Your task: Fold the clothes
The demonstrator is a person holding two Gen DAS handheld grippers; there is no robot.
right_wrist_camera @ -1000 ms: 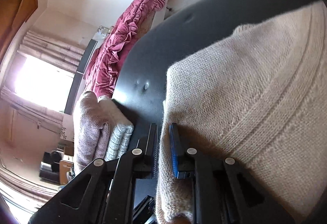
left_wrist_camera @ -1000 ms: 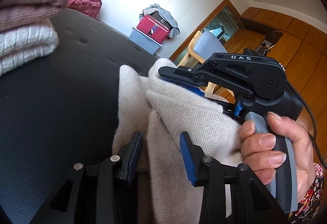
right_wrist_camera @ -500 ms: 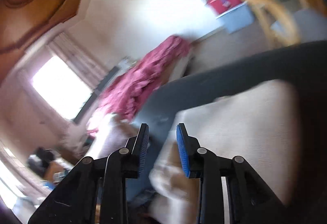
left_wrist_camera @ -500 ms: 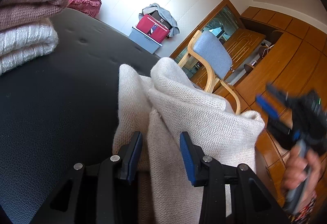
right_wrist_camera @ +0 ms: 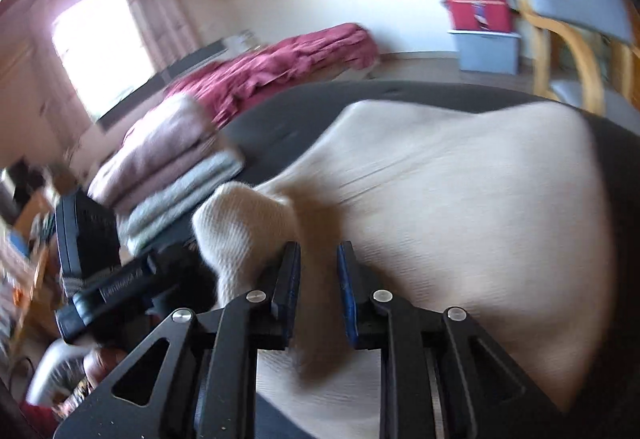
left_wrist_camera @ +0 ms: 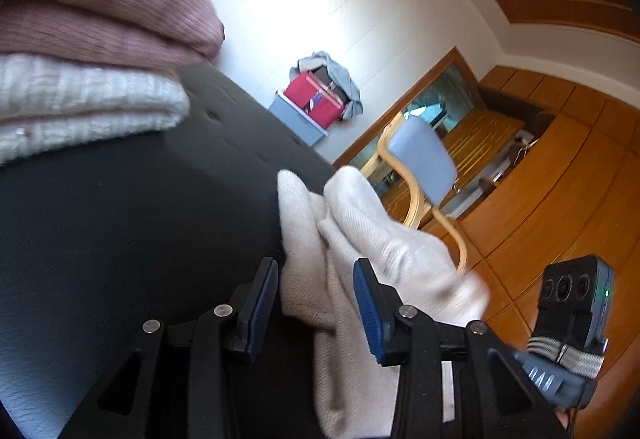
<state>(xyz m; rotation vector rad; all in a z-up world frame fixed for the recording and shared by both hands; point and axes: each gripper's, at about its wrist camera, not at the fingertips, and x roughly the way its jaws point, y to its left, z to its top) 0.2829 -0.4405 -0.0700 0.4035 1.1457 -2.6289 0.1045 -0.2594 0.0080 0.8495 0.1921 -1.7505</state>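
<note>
While a red bin sits on a grey box by the far wall under a draped grey cloth, the cream sweater lies near the dark sofa seat's front edge, long axis across it. The left gripper clamps a bunched fold; the right gripper is closing around another fold.

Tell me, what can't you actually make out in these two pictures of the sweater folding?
- Cream sweater: its lower part runs off the left wrist view's bottom edge, behind the left gripper.
- Right gripper: closing, cloth between the jaws; motion blur hides whether it grips.
- Folded stack: blurred; number of garments unclear.
- The person: only a hand shows.
</note>
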